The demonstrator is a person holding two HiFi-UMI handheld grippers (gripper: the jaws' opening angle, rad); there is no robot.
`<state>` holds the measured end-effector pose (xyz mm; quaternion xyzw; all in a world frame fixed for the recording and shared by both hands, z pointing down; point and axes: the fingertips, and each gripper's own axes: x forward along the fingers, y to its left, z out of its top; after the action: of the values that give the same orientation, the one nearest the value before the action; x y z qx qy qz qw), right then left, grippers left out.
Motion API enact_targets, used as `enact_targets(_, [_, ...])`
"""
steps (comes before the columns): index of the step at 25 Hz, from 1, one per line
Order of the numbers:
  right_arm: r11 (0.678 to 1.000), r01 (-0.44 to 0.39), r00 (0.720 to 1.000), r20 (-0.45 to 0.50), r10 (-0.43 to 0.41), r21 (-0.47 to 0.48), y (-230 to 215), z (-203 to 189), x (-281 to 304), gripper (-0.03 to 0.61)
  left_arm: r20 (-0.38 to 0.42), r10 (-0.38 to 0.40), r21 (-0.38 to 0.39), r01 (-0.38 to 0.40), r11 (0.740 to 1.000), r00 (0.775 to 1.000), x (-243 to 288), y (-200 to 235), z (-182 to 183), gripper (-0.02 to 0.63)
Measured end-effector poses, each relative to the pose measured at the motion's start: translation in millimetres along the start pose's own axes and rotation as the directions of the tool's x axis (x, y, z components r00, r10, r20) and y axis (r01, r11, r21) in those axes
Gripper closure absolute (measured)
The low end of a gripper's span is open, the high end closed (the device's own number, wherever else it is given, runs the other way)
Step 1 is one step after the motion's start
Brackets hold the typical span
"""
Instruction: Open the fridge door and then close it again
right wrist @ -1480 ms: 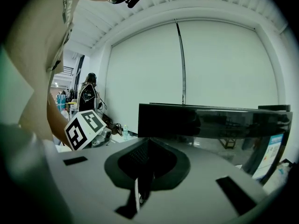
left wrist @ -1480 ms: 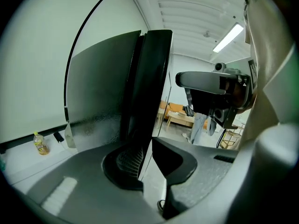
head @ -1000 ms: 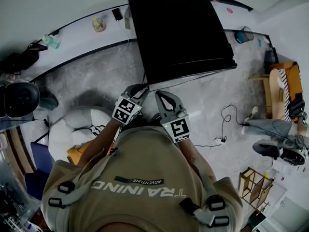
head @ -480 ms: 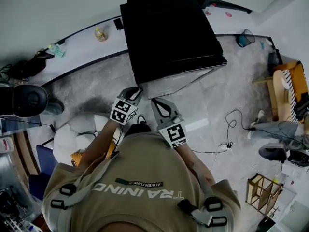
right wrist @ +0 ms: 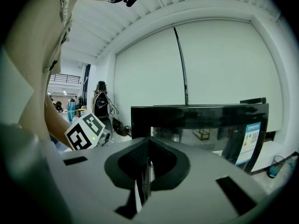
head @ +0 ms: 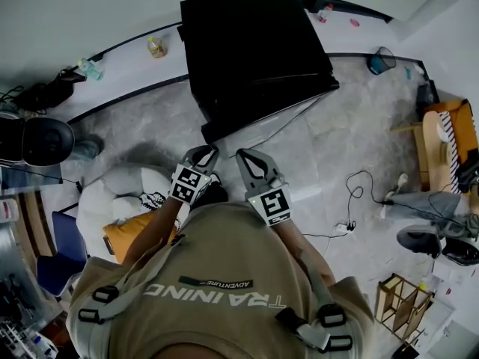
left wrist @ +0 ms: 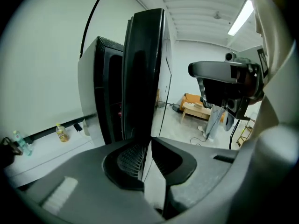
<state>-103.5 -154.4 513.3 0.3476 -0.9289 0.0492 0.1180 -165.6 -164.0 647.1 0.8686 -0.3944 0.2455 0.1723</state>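
The tall black fridge (head: 254, 43) stands against the white wall ahead of me, its glossy front facing me. In the left gripper view I see the fridge (left wrist: 142, 73) edge-on; whether its door is fully shut I cannot tell. The right gripper view shows the fridge (right wrist: 201, 120) front with a label at its lower right. My left gripper (head: 208, 149) and right gripper (head: 243, 154) hang side by side in front of my chest, a short way off the fridge's front. Both are shut with nothing between the jaws and touch nothing.
Two bottles (head: 156, 47) (head: 90, 69) stand on the white ledge along the wall. A white cushion (head: 120, 193) lies at my left, a black chair (head: 45, 142) farther left. Cables and a power strip (head: 346, 223) lie on the floor at right, beyond them an orange-and-wood bench (head: 441, 137).
Both grippers have drawn back from the fridge's front edge, and the fridge now sits farther away in the head view. The jaws stayed shut.
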Motion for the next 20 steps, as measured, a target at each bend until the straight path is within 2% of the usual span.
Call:
enact_targets(3, [1.0, -0.026, 1.0, 0.013, 0.027, -0.008, 5.2, -2.6, -16.5, 0.583, -0.014, 0.033, -0.015, -0.034, 0.999, 0.999, -2.5, -7.0, -5.1, 0.565])
enact_targets(9, [0.996, -0.09, 0.995, 0.04, 0.091, -0.014, 6.9, -14.4, -50.0, 0.583, -0.014, 0.09, -0.103, -0.091, 0.99, 0.996, -7.9, -29.0, -10.7, 0.565])
enact_targets(16, [0.987, -0.16, 0.985, 0.069, 0.158, 0.028, 8.2, -37.4, -78.4, 0.583, -0.017, 0.17, -0.147, -0.17, 0.974, 0.985, -15.3, -58.8, -14.2, 0.565])
enact_targets(20, [0.98, -0.191, 0.982, 0.026, 0.189, 0.06, 11.9, -55.7, -95.8, 0.583, -0.039, 0.197, -0.172, -0.2, 0.965, 0.98, -16.3, -78.1, -21.0, 0.565])
